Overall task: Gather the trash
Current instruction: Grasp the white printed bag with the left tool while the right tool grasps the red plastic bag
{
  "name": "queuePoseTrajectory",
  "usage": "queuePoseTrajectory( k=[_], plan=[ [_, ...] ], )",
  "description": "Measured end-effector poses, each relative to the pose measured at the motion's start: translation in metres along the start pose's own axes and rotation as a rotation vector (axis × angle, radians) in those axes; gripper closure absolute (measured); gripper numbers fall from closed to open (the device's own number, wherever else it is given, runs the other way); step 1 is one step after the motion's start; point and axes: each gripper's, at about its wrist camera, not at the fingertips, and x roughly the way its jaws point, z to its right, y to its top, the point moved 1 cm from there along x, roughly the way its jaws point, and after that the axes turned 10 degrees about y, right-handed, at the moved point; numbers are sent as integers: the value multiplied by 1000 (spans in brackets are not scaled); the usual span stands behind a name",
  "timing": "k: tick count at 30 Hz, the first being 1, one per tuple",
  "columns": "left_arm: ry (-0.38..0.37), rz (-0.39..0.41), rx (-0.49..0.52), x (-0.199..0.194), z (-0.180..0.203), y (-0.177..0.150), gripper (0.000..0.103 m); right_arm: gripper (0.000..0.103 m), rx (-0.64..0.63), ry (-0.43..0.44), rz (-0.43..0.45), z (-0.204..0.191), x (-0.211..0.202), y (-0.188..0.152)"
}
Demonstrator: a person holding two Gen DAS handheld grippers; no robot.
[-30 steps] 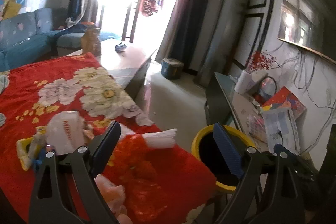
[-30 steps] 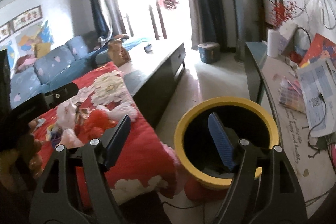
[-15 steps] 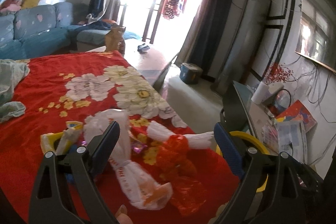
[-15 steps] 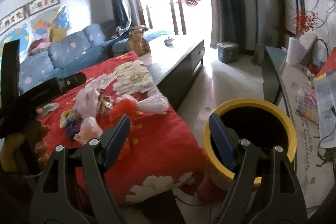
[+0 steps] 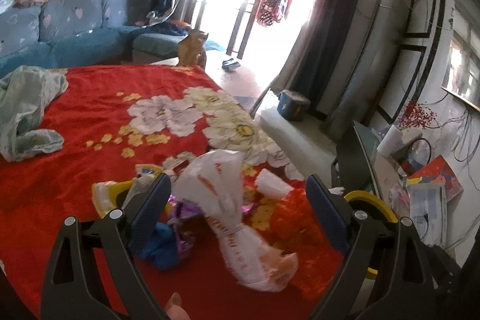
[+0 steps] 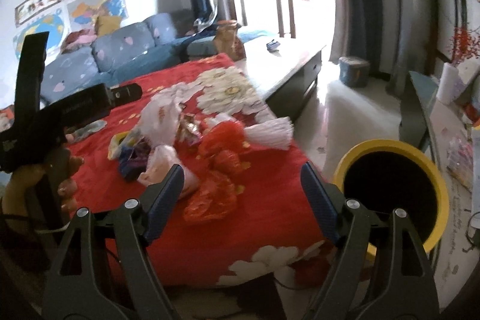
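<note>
A pile of trash lies on the red flowered cloth: a white plastic bag with orange print, a red plastic bag, a white crumpled paper, a yellow wrapper and blue and purple wrappers. My left gripper is open and empty, with the white bag between its jaws. My right gripper is open and empty, above the cloth's near edge, just short of the red bag. The yellow bin stands on the floor to the right; its rim also shows in the left wrist view.
A pale green cloth lies at the table's left. A dark low table stands beyond, with a blue sofa behind. A side table with papers stands at the right wall. A small blue box sits on the floor.
Both grippers swung left, away from the bin and toward the trash pile. The left gripper now frames the white bag. Both stayed open.
</note>
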Motion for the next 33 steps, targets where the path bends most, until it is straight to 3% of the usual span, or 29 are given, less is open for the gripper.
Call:
queuePoseTrajectory(
  k=[9,17,21,24,28,33],
  plan=[
    [-27,-81,0,6,-14,-13,16,32,59,51,-139,5,44,-15],
    [-109,-226,-12,26,-7,-35,25,43,119,101,-219,14,65,-27],
    [-134,-278,15,33,3,-47,28,54,131,131,-244,15,71,-31],
    [-141,-317,16,40,7,-54,31,73,139,160,-272,15,76,-34],
    [-145,-377,0,54,4,-64,44,88,130,180,-284,12,75,-39],
    [-152,-395,12,58,4,-69,57,96,108,188,-268,8,70,-37]
  ],
)
